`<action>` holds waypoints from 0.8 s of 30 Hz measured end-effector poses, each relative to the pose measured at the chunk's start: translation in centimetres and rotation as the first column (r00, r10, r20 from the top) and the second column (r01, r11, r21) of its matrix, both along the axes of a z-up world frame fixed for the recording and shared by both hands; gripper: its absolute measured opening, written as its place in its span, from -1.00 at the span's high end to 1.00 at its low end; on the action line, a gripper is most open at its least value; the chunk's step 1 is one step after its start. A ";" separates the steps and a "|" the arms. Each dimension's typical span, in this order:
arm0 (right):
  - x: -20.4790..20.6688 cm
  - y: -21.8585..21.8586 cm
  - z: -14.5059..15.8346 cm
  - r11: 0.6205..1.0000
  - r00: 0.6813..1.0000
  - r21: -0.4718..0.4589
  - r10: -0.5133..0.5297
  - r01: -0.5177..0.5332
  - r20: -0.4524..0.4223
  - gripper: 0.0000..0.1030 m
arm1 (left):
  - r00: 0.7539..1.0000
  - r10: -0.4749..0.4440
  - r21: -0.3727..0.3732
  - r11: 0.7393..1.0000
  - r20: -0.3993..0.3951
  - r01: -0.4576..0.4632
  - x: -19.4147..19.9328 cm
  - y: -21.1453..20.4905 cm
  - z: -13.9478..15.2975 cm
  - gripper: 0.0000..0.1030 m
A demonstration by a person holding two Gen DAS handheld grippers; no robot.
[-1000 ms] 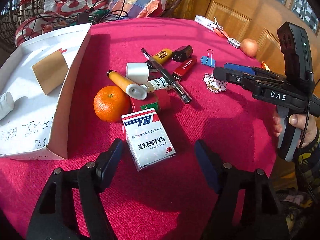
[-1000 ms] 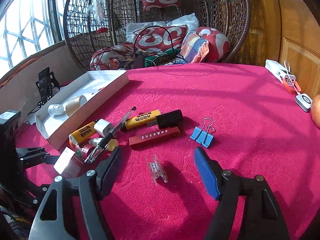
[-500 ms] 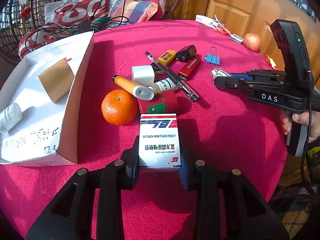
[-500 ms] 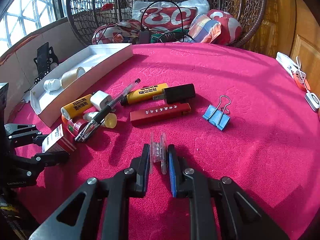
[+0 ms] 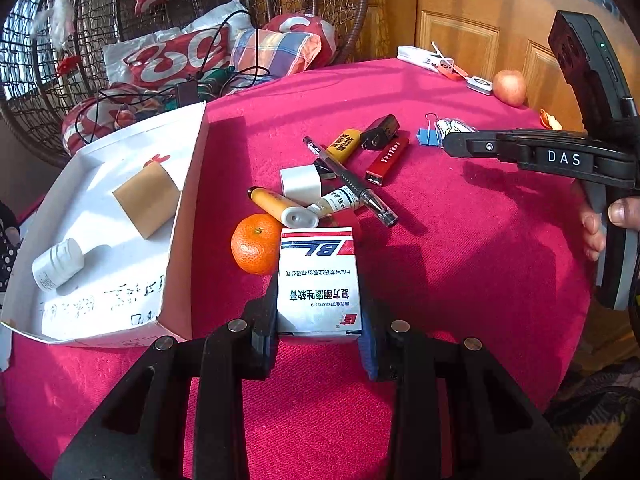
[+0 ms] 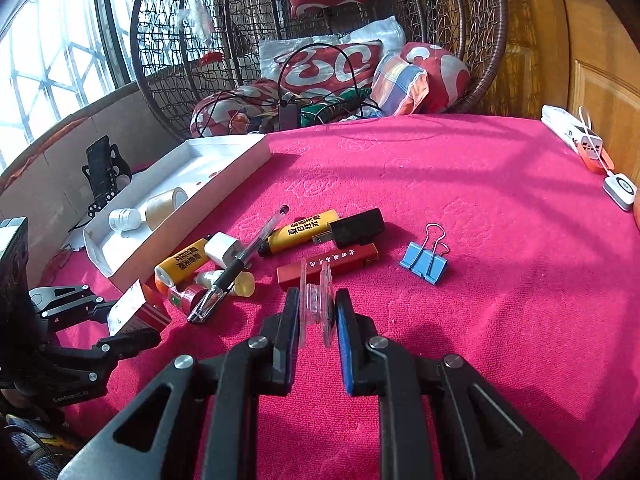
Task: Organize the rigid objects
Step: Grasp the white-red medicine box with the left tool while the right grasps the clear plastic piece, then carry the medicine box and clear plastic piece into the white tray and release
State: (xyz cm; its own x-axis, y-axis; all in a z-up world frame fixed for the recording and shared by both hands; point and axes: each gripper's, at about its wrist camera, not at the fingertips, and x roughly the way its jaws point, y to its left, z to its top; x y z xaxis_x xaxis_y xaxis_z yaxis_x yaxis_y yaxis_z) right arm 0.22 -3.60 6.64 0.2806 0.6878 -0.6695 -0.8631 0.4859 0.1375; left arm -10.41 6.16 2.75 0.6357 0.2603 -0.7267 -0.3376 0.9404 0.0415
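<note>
Both tools have closed since a second ago: the left tool now pinches the white medicine box between its pads, orange just beyond; the right tool clamps the clear plastic clip, blue binder clip ahead-right on the bench
</note>
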 end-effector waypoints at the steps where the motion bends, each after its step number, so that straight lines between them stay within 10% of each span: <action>1: 0.0 -0.1 0.2 1.000 1.000 0.021 0.003 -0.003 -0.015 0.70 | 1.000 0.002 0.006 1.000 0.007 -0.002 -0.1 0.0 0.1 0.39; 24: -1.2 -0.1 2.6 0.984 0.996 0.170 0.065 -0.054 -0.062 0.69 | 0.990 0.073 0.064 0.995 0.118 -0.081 -2.0 0.4 1.9 0.38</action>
